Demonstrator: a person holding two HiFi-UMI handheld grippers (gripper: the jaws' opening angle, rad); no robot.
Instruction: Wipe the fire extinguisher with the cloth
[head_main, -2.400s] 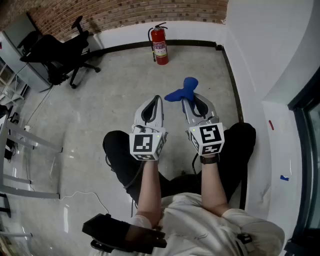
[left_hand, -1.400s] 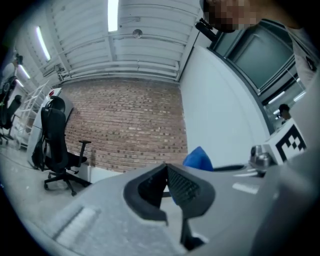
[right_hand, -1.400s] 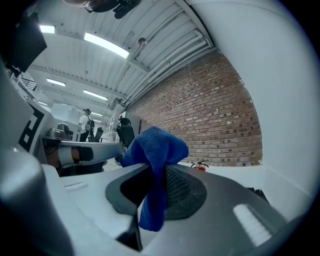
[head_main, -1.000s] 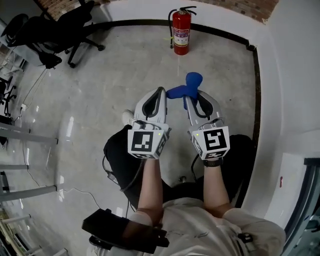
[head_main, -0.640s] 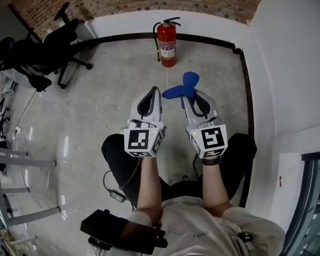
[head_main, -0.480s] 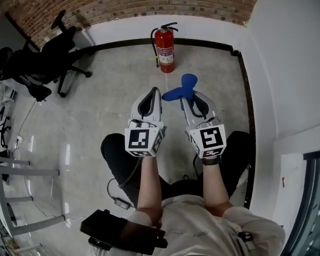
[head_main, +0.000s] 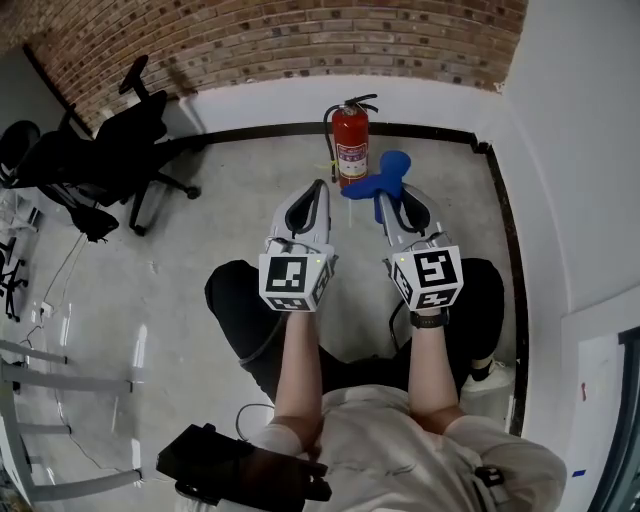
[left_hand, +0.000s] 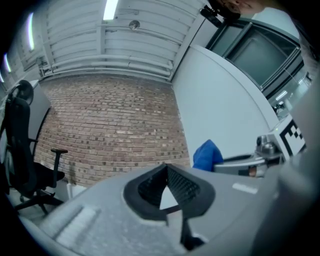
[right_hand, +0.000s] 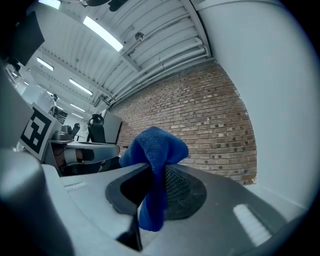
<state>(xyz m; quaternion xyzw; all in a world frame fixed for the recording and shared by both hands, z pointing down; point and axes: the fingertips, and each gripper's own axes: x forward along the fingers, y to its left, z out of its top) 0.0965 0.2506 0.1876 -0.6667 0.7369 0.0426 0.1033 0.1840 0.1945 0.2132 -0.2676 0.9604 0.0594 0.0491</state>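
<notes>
The person stands with both grippers held out side by side, facing the corner where the brick wall (head_main: 280, 45) meets the white one. The right gripper (head_main: 386, 203) has its fingers pinched on a blue cloth (head_main: 388, 172), which bunches up above the tips and droops down between them. The left gripper (head_main: 315, 195) carries nothing, its fingers pressed together at the tips. The red fire extinguisher (head_main: 350, 148) stands upright on the concrete floor (head_main: 200, 240) against the foot of the brick wall, just ahead of the grippers. The cloth sits just right of it; whether they touch I can't tell. A black office chair (head_main: 95, 165) stands well off to the left.
</notes>
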